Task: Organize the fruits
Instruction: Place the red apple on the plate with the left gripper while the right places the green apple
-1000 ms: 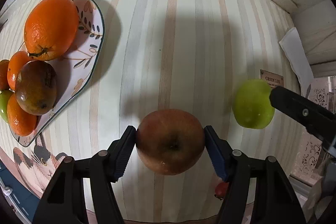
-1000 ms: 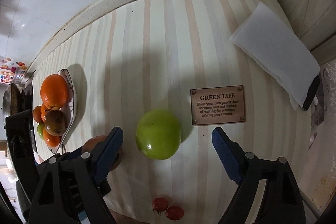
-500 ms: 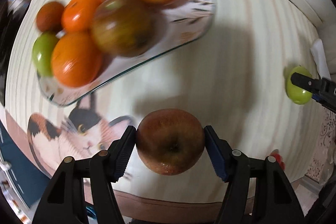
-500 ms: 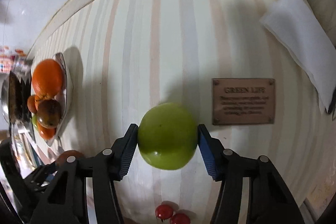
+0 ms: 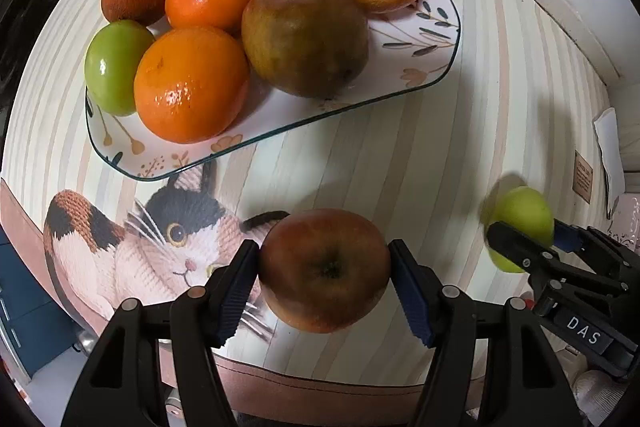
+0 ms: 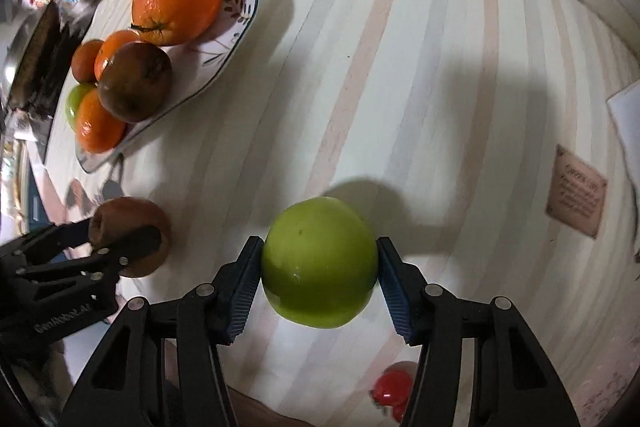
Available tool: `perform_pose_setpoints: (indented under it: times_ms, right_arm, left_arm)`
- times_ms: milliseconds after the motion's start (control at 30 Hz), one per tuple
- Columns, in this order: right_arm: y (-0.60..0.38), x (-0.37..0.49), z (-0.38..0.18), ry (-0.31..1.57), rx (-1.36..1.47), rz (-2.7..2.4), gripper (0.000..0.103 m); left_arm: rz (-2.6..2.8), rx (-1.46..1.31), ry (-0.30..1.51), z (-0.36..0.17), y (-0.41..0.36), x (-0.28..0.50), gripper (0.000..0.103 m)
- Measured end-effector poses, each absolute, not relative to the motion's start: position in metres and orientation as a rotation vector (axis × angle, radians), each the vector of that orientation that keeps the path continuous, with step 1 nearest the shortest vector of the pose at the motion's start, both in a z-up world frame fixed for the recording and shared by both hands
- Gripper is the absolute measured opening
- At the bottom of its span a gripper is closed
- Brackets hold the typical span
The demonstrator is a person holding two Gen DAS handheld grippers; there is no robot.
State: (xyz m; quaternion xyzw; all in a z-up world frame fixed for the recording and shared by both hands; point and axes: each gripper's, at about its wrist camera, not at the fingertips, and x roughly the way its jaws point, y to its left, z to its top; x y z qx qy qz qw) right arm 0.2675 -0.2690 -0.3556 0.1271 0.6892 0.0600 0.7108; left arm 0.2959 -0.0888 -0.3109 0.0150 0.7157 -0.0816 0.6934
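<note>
red-brown apple (image 5: pixel 324 269) | green apple (image 6: pixel 319 269) | floral plate (image 5: pixel 416 39) | striped tablecloth (image 6: pixel 400 67) | possibly red tomatoes (image 6: pixel 390 387)

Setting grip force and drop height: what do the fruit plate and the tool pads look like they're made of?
Plate: looks like glazed ceramic, glossy white with a painted leaf pattern and a thin dark rim; melamine can't be ruled out.
Left tool pads: blue, finely ribbed, matte, probably rubber or soft plastic, on black plastic-looking arms.

"DAS" reads in white on a black label on the right gripper (image 5: pixel 520 239) body, at abt 4 o'clock in left wrist view. Left gripper (image 6: pixel 124 231) body carries embossed lettering, abt 8 o'clock in right wrist view, looks like "GenRobot.AI". Brown plaque (image 6: pixel 576 202) at 3 o'clock: text too blurred to read.
</note>
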Motion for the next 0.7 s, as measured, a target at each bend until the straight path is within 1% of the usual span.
perform_pose_setpoints:
  times_ms: [100, 233, 433, 533, 700]
  right_arm:
    - [-0.264, 0.274, -0.346, 1.496, 0.296, 0.145, 0.059]
    - [-0.258, 0.292, -0.322, 1.422, 0.358, 0.178, 0.059]
    - [-0.240, 0.332, -0.302, 1.336, 0.441, 0.225, 0.059]
    - [-0.224, 0.353, -0.303, 1.308, 0.433, 0.227, 0.059]
    - [-0.204, 0.379, -0.313, 1.305, 0.370, 0.214, 0.059]
  left_arm:
    - [-0.194, 0.016, 1.580, -0.296, -0.087, 0.299, 0.063]
    - [-0.225, -0.056, 1.547, -0.254, -0.072, 0.316, 0.063]
    - [-0.237, -0.094, 1.424, -0.182, -0.056, 0.375, 0.064]
    - [-0.208, -0.056, 1.401, -0.178, -0.045, 0.414, 0.064]
    - [-0.168, -0.045, 1.455, -0.205, -0.040, 0.463, 0.064]
